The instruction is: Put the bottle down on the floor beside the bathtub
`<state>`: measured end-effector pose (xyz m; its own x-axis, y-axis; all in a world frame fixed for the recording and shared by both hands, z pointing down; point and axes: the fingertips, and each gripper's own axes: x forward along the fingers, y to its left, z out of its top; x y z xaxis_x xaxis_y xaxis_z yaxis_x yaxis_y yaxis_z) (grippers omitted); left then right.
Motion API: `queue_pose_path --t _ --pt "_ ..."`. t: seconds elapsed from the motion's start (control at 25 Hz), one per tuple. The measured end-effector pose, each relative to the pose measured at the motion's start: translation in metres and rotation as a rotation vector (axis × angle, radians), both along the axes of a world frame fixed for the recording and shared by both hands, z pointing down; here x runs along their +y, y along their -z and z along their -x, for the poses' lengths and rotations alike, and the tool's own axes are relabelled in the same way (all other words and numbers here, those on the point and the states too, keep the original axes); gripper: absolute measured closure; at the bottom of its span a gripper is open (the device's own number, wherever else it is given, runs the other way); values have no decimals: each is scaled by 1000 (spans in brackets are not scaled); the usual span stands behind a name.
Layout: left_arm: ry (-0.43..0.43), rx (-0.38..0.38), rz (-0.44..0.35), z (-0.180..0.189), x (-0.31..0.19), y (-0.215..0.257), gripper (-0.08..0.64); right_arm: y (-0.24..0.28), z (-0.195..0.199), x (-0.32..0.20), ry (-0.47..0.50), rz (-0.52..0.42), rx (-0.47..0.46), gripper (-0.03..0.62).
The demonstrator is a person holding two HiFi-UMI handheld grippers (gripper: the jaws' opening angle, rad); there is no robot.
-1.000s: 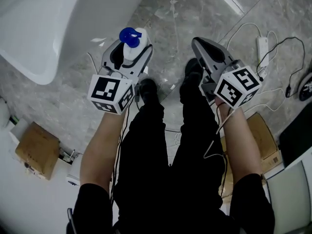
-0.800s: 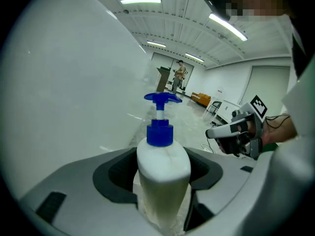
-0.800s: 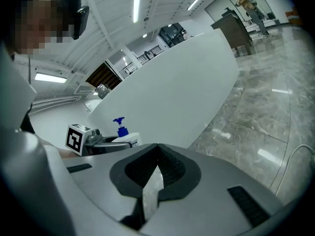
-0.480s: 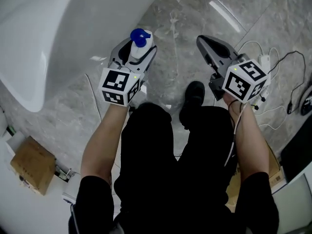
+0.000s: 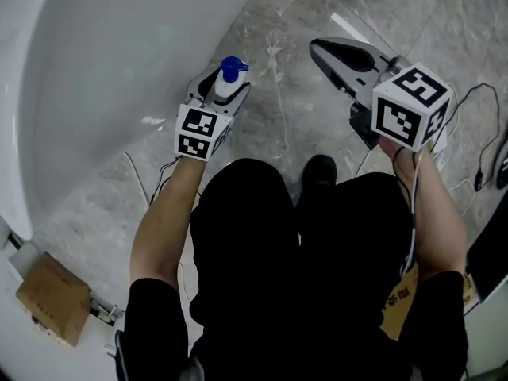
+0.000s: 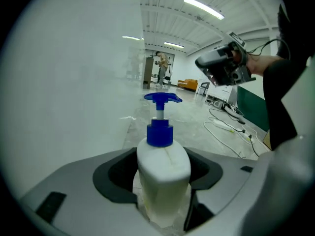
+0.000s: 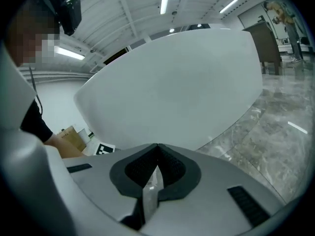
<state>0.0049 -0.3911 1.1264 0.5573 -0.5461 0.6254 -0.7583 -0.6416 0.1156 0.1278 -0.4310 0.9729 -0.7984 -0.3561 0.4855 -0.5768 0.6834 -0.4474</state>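
**A:** Closest to us are the black trousers (image 5: 254, 244), knees bent, with one shoe (image 5: 320, 170) planted on the grey floor (image 5: 290, 125).

**B:** And just past the knees is the left gripper (image 5: 225, 92). What's it got?

**A:** Its jaws are clamped on the white body of the bottle (image 6: 163, 167). The blue pump (image 6: 161, 113) is upright on top.

**B:** The right gripper (image 7: 156, 151)?

**A:** It's held higher, out to the side. Its jaws are pressed together with nothing between them.

**B:** Where's the bottle, then?

**A:** Low down, just beside the curved white wall of the bathtub (image 5: 119, 62), over bare floor. No view shows whether its base is touching the floor.

**B:** So how far along are we?

**A:** I'd say the carrying is about done, because the bottle looks to be at the right spot. It isn't released yet, though. What's left is to settle the base flat, open the jaws and draw the gripper back without tipping it.

**B:** Anything further out?

**A:** Only some cables (image 6: 222, 130) on the floor, well apart from the bottle.
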Motion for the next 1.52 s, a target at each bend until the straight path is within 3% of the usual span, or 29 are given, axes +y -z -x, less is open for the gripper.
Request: queue_pose_path --t 0.52,1.12,1.28,1.4,1.52 --pt "-45 -7 2 -1 -6 -55 279 6 -14 17 25 -3 16 565" --pt "-75 7 9 6 17 -50 262 18 9 22 62 10 -44 565" --pt "-79 28 46 12 34 -19 259 29 18 14 7 2 -91 565" --pt "-90 112 96 3 54 46 261 56 10 2 -81 -112 -50 565" --pt "-102 120 41 -6 59 128 285 99 -4 0 -138 -210 -21 565"
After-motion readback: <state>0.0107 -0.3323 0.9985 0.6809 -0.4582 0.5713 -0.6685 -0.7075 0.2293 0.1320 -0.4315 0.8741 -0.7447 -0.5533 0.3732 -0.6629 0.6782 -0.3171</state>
